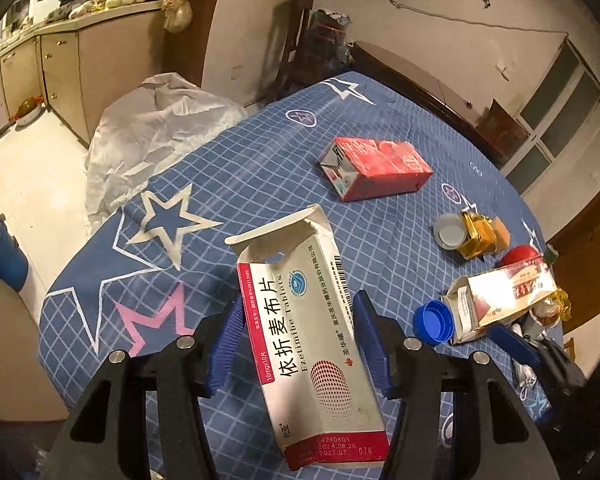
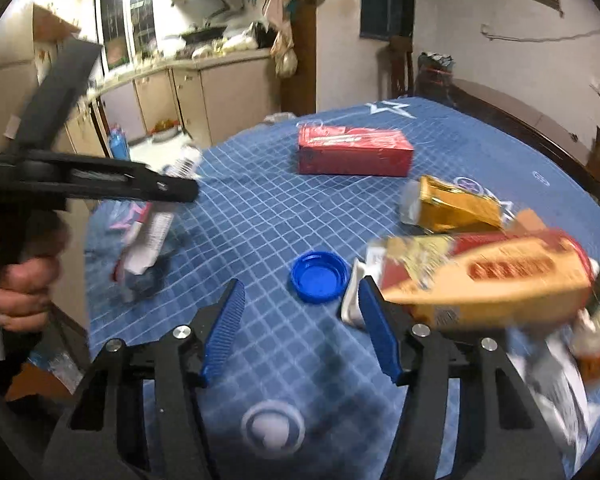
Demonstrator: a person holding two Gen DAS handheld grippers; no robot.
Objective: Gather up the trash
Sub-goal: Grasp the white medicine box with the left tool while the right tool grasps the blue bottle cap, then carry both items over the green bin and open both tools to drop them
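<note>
Left gripper (image 1: 298, 340): blue pads pinch a white tablet box (image 1: 308, 344) by its long sides; the box hangs above the cloth (image 1: 260, 160) with its torn, open flap pointing away from the camera. In the right wrist view the same gripper (image 2: 168, 194) shows side-on, a hand (image 2: 20, 284) around its grip, the box a blur below it.

Right gripper (image 2: 300, 320): jaws spread, nothing between the pads; only bare cloth (image 2: 260, 208) lies in the gap.

Landmark: blue cap (image 2: 320, 276), lying open side up on the cloth just ahead of the right gripper's gap. Touching it on the right, a tan-and-red carton (image 2: 488, 284) lies on its side, its pale end beside the right finger. Beyond that carton, a gold wrapper (image 2: 456, 204) with a grey lid at its left end. Farther back from the cap, well apart, a red carton (image 2: 354, 152) lies flat. Loose wrappers (image 2: 572, 360) are heaped to the right of the tan carton, too blurred to sort.

Left wrist view: the cap (image 1: 434, 322), tan carton (image 1: 504, 296), gold wrapper (image 1: 478, 234) and red carton (image 1: 376, 168) appear again.
</note>
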